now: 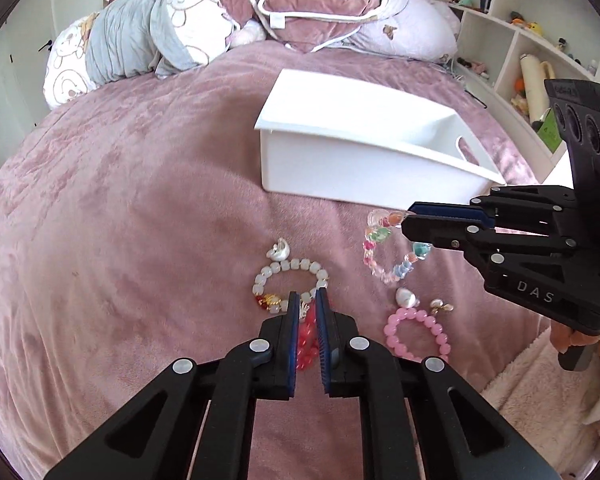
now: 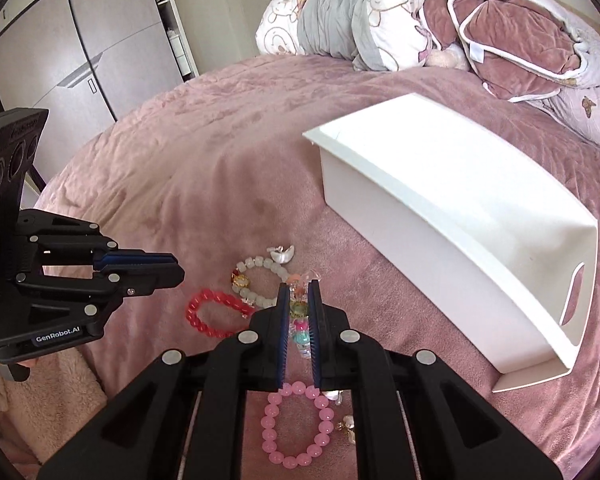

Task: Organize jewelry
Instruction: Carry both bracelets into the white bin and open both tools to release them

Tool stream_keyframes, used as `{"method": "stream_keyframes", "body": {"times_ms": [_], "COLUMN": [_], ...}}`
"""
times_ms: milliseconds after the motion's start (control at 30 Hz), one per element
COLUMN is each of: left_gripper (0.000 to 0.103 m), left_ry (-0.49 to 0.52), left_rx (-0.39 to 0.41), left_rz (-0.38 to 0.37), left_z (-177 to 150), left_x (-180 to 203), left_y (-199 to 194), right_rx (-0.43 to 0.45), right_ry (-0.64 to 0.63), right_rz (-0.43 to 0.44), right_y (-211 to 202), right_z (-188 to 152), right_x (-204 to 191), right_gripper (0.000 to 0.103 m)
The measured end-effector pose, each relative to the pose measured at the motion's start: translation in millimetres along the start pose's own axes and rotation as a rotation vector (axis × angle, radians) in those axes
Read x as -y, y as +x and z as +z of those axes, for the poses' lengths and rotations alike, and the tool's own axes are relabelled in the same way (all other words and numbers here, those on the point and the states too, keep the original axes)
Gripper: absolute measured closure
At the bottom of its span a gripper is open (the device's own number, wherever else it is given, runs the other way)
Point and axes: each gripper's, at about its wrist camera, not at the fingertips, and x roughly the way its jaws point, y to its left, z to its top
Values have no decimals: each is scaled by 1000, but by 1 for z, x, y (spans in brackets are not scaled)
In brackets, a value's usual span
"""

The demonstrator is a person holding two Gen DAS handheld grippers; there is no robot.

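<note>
The left gripper (image 1: 309, 300) is pinching its blue pads closed on the red bead bracelet (image 2: 214, 314), whose beads are showing between the fingers in the left wrist view. The right gripper (image 2: 299, 294) is likewise clamping shut on the multicoloured bead bracelet (image 1: 388, 246), which is dangling from its tips off the bedspread.

Taking the white bin (image 1: 364, 152) as the landmark: both held bracelets are hanging just in front of its near long wall, the multicoloured one closest to it and the red one further out toward the camera. The white bead bracelet (image 1: 290, 284) with its pale charm is lying on the pink bedspread (image 1: 120, 220) in front of the bin, beside the left gripper's tips. The pink bead bracelet (image 2: 296, 424) is resting furthest from the bin, nearest the person. Pillows (image 1: 148, 36) are piling up behind the bin, and white shelves (image 1: 512, 36) are standing to its right.
</note>
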Motion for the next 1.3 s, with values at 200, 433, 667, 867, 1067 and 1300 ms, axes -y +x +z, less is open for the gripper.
{"method": "stream_keyframes", "body": {"times_ms": [200,433,667,867,1067,1300], "left_gripper": [90,74,65,68,88,89], "left_ry": [24,60,115,137,117,88], "left_rx": [69,-20,-221,-338,-354,-266], "left_rz": [-23,39,58,74,72,19], "left_z": [33,28,-2,-17,-23,-15], "left_x": [-2,-6,-16,-17,-20,-16], "left_y": [-29,4,69,107,113,83], "right_rx": [95,163,168,157,130,118], "right_ry": [28,74,102,97,102,84], "right_rz": [-18,-39,-31,-28,-16,-4], "right_y": [-31,-57,-58,-53,-43,-40], "right_z": [25,41,39,38,33,29], "right_x": [6,27,36,34,31,23], "right_gripper": [93,93,93,93,93,93]}}
